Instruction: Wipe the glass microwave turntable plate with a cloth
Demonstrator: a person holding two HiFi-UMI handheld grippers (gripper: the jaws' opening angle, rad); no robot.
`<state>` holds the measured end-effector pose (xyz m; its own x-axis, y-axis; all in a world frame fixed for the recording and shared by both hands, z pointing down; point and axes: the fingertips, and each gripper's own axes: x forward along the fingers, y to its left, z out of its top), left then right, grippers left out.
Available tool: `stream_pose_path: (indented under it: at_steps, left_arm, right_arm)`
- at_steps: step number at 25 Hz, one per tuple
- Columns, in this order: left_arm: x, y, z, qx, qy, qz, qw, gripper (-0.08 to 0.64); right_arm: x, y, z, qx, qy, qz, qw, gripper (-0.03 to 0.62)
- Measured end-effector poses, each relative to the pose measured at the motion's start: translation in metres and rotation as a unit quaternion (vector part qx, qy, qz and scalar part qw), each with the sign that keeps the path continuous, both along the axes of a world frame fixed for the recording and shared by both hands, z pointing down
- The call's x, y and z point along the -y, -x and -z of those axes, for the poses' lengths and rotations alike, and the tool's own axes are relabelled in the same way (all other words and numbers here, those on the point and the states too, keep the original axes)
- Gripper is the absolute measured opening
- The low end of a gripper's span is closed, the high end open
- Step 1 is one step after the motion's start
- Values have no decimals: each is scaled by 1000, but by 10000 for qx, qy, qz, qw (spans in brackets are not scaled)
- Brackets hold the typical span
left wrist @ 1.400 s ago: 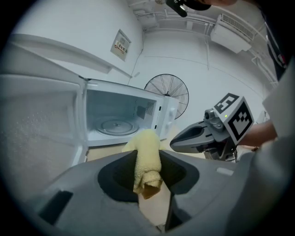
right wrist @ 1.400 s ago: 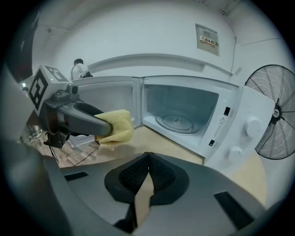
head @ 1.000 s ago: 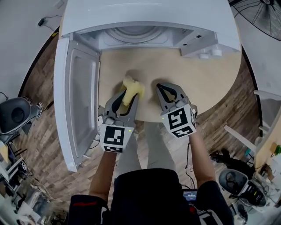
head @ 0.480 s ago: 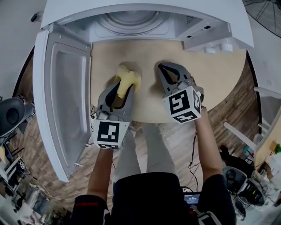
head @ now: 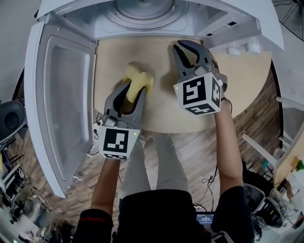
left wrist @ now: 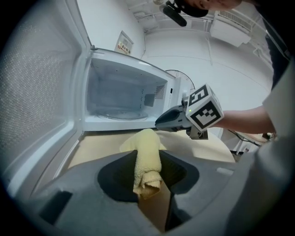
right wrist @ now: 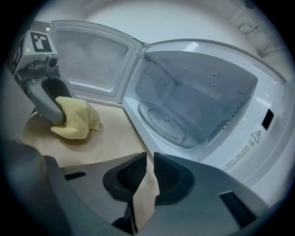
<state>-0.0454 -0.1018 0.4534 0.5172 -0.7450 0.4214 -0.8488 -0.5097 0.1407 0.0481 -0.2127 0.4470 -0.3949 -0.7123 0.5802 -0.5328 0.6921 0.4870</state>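
The glass turntable plate [right wrist: 169, 122] lies inside the open microwave [head: 142, 21]; it also shows in the left gripper view [left wrist: 120, 115] and at the top of the head view [head: 141, 8]. A rolled yellow cloth [head: 138, 79] rests on the table in front of the opening, with my left gripper [head: 135, 92] shut on it; the cloth [left wrist: 147, 161] runs between its jaws. My right gripper [head: 184, 46] is shut and holds nothing [right wrist: 150, 160]. It hovers just before the microwave's opening, to the right of the cloth [right wrist: 76, 119].
The microwave door [head: 61, 95] stands swung open at the left, beside my left gripper. The microwave sits on a round wooden table [head: 232, 80], with bare top to the right. Its control panel [head: 237, 35] juts out at the right.
My right gripper has moved forward toward the microwave opening and rolled a little. The left gripper still holds the cloth in about the same spot.
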Motion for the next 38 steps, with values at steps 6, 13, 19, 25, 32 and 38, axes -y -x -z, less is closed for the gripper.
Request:
stream_pose_path:
  at_steps: [6,13,19,25,32,38]
  left_arm:
    - [0,0,1,30,-115,-57,9999,133]
    - [-2,0,0,32,-45,14,10000,133]
    - [-2,0,0,59,-85,22,9999,133]
    - [-4,-4,-2,288,-160,-87,9994,132]
    - [-6,-5,-2,314,-208,-83,9993,133]
    - [-2,-3,-2,29,65,-43,10000,133]
  right_arm:
    - [7,12,2,-76,-200,186,9996,87]
    - [21,15,2,-63,-397,101,9991,129]
    - [25,19,-8,-62,-458,-19,9989,237]
    - [32,20,-14,-137,-519,-132,9985,284]
    - [35,27,-16,-153,-444,-78,9989,287]
    - [36,26,-17,-137,-411,-92,9990,287]
